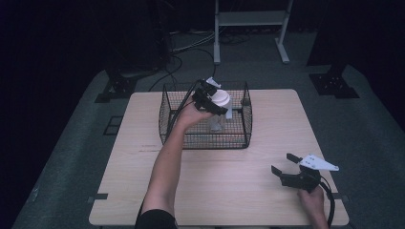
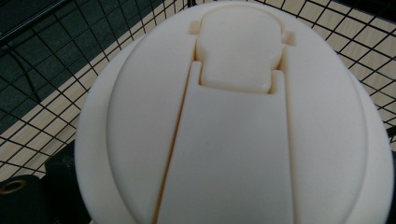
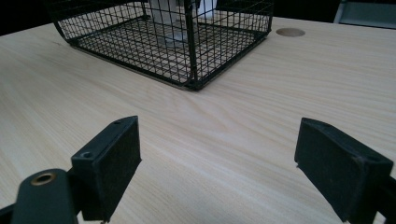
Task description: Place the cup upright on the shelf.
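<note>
The white-lidded bottle (image 1: 220, 106) sits over the wire basket (image 1: 205, 137), pinched by the left gripper (image 1: 209, 99) probably to set it down inside, while the right gripper (image 1: 286, 168) idles spread wide over the table (image 1: 229, 181).

One bottle (image 1: 218, 110), one wire basket (image 1: 206, 141)

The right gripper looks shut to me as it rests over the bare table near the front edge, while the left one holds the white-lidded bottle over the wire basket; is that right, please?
Not quite: the right gripper is open. The right gripper view shows its two jaws wide apart with bare table between them. The rest holds: the left gripper holds the white-lidded bottle over the wire basket.
</note>
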A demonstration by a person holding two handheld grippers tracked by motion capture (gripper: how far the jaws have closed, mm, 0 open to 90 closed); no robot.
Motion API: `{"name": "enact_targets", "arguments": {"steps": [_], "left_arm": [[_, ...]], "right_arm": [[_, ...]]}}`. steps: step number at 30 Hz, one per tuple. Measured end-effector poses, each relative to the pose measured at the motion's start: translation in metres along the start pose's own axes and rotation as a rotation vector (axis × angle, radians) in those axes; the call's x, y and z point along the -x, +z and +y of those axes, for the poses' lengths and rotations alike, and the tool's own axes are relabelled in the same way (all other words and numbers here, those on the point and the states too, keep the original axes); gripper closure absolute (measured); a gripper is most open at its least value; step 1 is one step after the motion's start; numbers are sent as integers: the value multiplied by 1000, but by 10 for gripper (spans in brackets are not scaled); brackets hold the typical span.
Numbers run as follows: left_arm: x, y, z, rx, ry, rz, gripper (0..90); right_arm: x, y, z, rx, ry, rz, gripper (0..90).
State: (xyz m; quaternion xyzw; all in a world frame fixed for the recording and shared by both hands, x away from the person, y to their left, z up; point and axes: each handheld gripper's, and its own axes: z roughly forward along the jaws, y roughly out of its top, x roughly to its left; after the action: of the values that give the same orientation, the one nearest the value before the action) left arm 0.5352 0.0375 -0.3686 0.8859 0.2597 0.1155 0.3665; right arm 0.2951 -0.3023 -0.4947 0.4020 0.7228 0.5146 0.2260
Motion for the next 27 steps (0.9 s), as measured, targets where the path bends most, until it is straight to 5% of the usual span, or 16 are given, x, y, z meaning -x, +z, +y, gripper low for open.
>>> {"name": "enact_targets", "arguments": {"steps": [10, 27], "left_arm": [[3, -2, -1, 3, 3, 0, 0], [3, -33, -10, 54, 13, 9, 0]], "right_arm": [[-1, 1, 0, -10, -11, -3, 135], [-3, 2, 0, -22, -18, -5, 135]]}}
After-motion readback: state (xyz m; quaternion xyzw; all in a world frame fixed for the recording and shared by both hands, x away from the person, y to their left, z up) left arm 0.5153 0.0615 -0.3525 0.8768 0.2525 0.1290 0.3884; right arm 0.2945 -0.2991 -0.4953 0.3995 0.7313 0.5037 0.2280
